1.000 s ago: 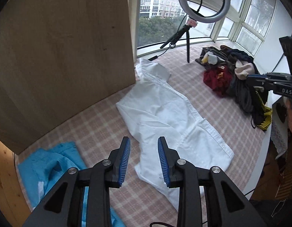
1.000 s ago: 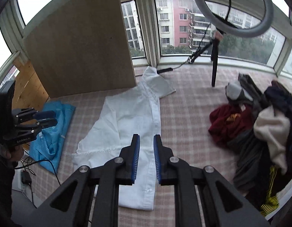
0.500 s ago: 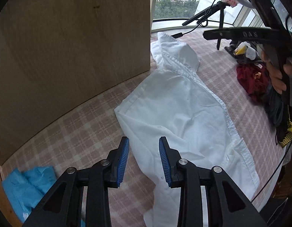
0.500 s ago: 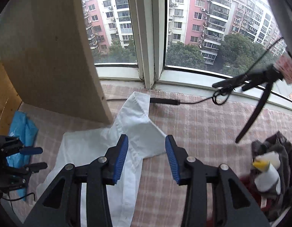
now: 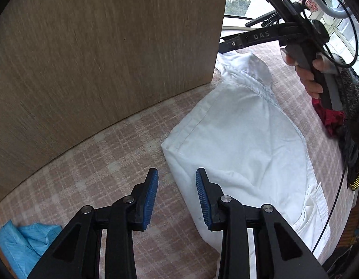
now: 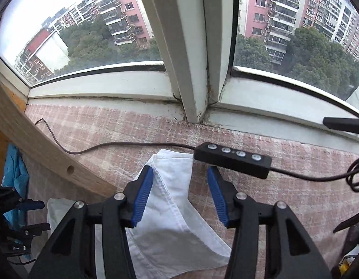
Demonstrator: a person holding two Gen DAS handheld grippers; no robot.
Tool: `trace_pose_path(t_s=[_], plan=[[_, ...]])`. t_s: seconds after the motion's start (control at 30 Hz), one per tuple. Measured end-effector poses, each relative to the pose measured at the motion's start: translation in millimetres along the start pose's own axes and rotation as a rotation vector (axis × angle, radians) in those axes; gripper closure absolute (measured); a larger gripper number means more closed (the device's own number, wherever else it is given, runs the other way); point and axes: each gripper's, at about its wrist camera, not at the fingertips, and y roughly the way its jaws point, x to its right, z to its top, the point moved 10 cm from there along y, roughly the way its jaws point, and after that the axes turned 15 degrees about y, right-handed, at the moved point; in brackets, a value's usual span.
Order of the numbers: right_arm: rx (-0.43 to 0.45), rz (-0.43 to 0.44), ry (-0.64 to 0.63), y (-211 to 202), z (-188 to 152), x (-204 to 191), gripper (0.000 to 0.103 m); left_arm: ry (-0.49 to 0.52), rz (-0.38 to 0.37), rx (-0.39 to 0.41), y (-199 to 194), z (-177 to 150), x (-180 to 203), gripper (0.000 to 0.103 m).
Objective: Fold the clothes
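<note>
A white shirt lies spread on the pink plaid cloth. My left gripper hovers open over the shirt's near left edge, with nothing between its blue pads. In the right wrist view the shirt's far sleeve points toward the window. My right gripper hangs above that sleeve, its jaws opening, the pads apart from the fabric. The right gripper's body, held by a hand, shows at the upper right of the left wrist view.
A tall wooden board stands at the left. A blue garment lies at the near left. A black remote on a cable rests just beyond the sleeve. Window sill behind. A clothes pile sits at the right.
Both grippers dropped and moved forward over the shirt. The right gripper swung toward the window end and its jaws widened. The left gripper's jaws stayed about the same.
</note>
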Motion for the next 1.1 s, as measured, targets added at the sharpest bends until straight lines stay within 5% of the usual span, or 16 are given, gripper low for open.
trace_pose_path(t_s=[0.2,0.23,0.27,0.37,0.6,0.9,1.0,1.1], plan=[[0.013,0.048,-0.023,8.3,-2.4,-5.7,0.051,-0.007,0.000,0.000,2.2,0.2,-1.4,0.070],[0.010,0.060,-0.039,9.2,-5.2,-9.0,0.062,-0.010,0.001,0.002,1.9,-0.7,-2.5,0.070],[0.008,0.072,-0.056,10.1,-7.9,-12.4,0.084,-0.010,0.001,0.004,0.5,-1.6,-2.7,0.070],[0.018,0.097,-0.050,3.7,-10.5,-16.8,0.095,-0.014,0.003,0.008,-6.1,-6.1,-4.5,0.070],[0.125,0.226,0.017,-62.7,0.7,-28.5,0.098,-0.025,-0.045,0.057,-47.1,-19.3,6.1,0.070],[0.192,0.259,-0.020,-109.3,0.3,-46.4,0.099,0.161,-0.324,0.098,-44.7,-2.9,125.8,0.071],[0.207,0.261,-0.037,-124.1,-2.3,-47.3,0.099,0.237,-0.295,0.103,-34.5,12.1,146.2,0.071],[0.202,0.261,-0.033,-124.9,-1.2,-43.4,0.099,0.230,-0.250,0.029,-8.6,23.2,140.9,0.071]])
